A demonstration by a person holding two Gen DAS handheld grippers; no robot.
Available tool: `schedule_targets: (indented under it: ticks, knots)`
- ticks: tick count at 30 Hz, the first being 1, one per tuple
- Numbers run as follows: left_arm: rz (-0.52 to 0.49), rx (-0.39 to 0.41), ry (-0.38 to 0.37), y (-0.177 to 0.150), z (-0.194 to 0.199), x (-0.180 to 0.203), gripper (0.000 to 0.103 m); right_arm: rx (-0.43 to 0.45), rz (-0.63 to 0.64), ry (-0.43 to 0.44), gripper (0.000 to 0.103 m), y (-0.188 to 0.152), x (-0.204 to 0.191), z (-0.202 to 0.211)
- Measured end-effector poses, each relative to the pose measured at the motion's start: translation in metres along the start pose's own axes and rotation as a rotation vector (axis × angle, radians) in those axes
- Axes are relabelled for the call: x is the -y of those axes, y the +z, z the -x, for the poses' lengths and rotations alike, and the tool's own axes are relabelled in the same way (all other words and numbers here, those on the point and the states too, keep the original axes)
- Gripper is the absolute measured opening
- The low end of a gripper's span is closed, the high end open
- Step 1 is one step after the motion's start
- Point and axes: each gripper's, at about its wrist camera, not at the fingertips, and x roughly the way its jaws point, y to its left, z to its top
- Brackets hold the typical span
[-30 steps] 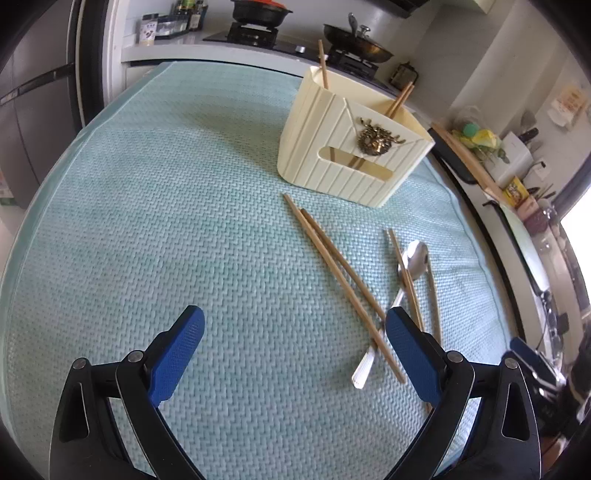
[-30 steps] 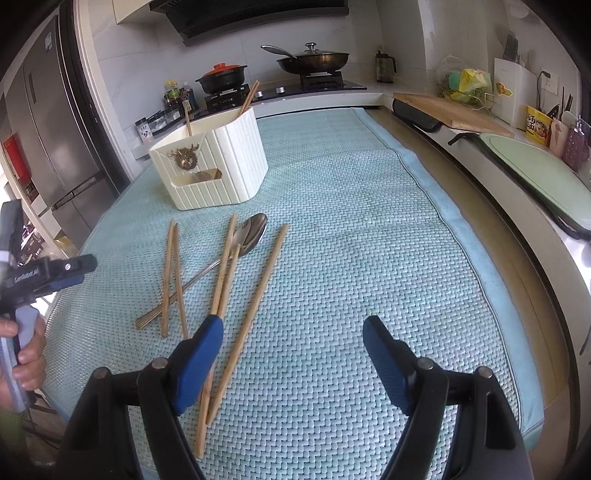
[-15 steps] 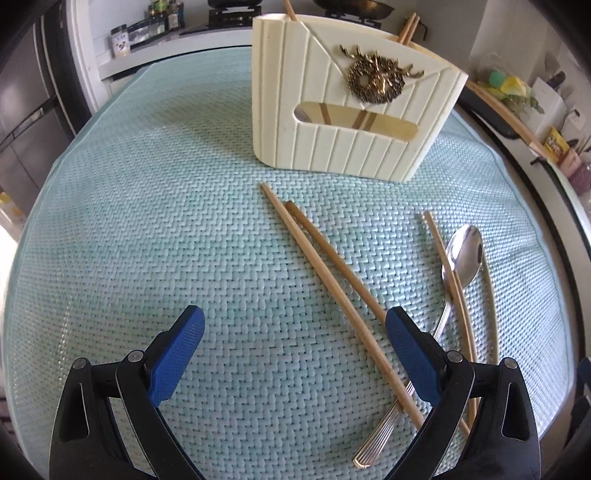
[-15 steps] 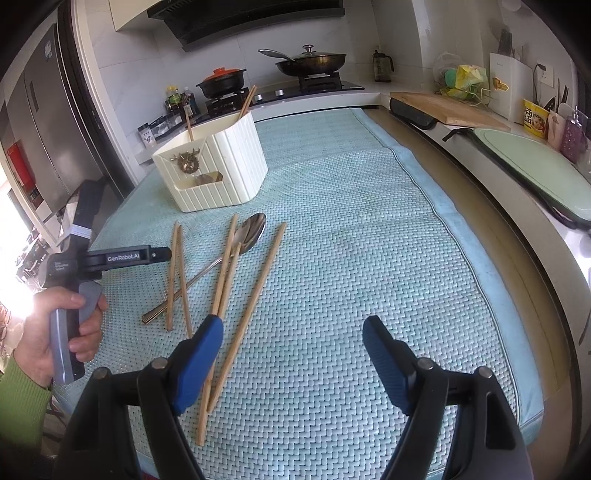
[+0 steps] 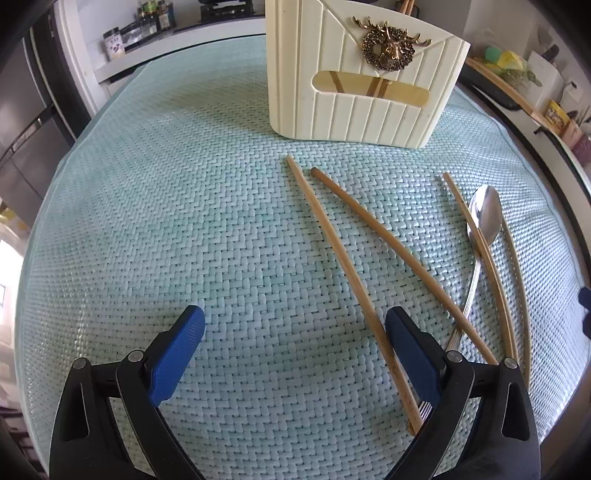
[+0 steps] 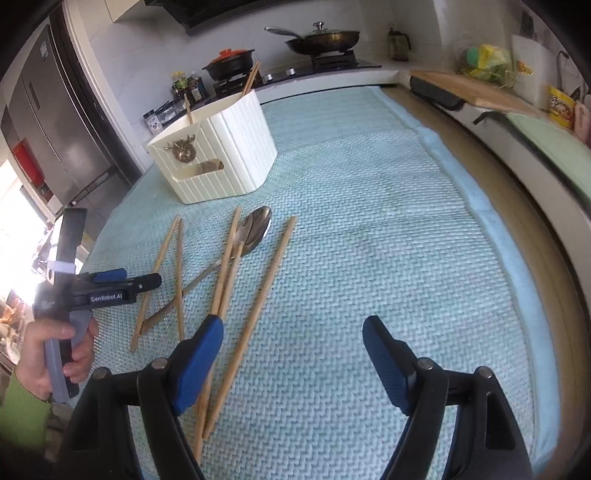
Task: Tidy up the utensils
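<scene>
A cream ribbed utensil holder (image 5: 365, 77) (image 6: 218, 147) with a brass deer emblem stands on the teal woven mat (image 5: 184, 229), a few chopsticks standing inside it. Several wooden chopsticks (image 5: 351, 280) (image 6: 266, 280) and a metal spoon (image 5: 484, 221) (image 6: 255, 229) lie loose in front of it. My left gripper (image 5: 295, 332) hovers open just left of the near ends of two chopsticks, nothing between its blue pads. My right gripper (image 6: 293, 336) is open over bare mat, right of the chopsticks. The left gripper (image 6: 142, 282) shows at the right wrist view's left, in a hand.
A stove with a red-lidded pot (image 6: 229, 64) and a lidded wok (image 6: 325, 37) sits beyond the mat. A fridge (image 6: 55, 122) stands at left. A wooden cutting board (image 6: 469, 88) and packets line the right counter. Spice jars (image 5: 144, 22) stand behind the mat.
My left gripper has swung down and closer to the holder and chopsticks, which now fill more of its view. In the right wrist view the left gripper has come further in toward the chopsticks.
</scene>
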Motion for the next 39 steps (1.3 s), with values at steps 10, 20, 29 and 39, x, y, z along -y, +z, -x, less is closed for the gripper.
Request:
schedule_targets:
  ticks: [10,20,29,39]
  knots:
    - [-0.026,-0.003,0.013,-0.010,0.009,-0.020,0.099,-0.129,0.214,-0.148,0.048,0.037,-0.040,-0.087]
    - [0.035,-0.006,-0.086,0.027,0.006,-0.035,0.099,-0.168,0.170,-0.157,0.033,0.037,-0.017,-0.075]
    - [-0.035,-0.061,0.025,0.071,-0.027,-0.020,0.087,-0.228,0.189,-0.154,0.036,0.059,-0.020,-0.087]
    - [-0.058,-0.112,-0.030,0.083,-0.037,-0.010,0.014,-0.225,0.050,-0.080,0.007,0.090,-0.012,-0.105]
